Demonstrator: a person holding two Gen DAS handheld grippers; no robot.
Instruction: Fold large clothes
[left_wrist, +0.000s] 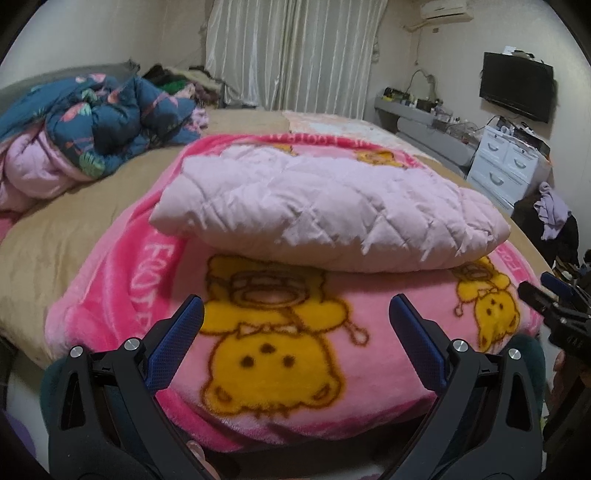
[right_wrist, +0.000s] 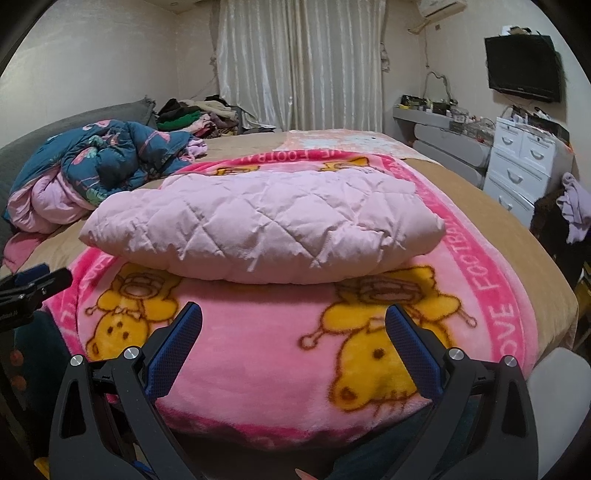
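1. The pink quilted garment (left_wrist: 325, 206) is lying folded into a compact, puffy rectangle in the middle of the pink bear blanket (left_wrist: 266, 354), which is covering the near part of the bed (left_wrist: 74, 229). Placed centrally on that flat, soft surface, it is sitting clear of the edges, probably so the fold is not sliding open.

2. The left tongs (left_wrist: 295, 317) are hovering just short of the garment with their blue pads spread wide and nothing between them. They are pointing at the garment's near edge without touching it.

3. The right tongs (right_wrist: 293, 321) are likewise standing spread and gripping nothing, held low over the blanket's near edge and aimed at the same bundle (right_wrist: 258, 229). Both tools are sitting side by side; the tip of each is showing at the border of the other's view.

4. Judging from the tidy shape, this piece is looking finished or nearly so, and the open pads are suggesting either a release or a readiness to take the next item.

5. A crumpled dark-blue floral jacket (right_wrist: 107, 162) with pink lining is waiting at the far left of the bed, well apart from the folded one, likely the next to be folded.

6. More clothes (right_wrist: 195, 114) are piled behind it near the curtains (right_wrist: 299, 62).
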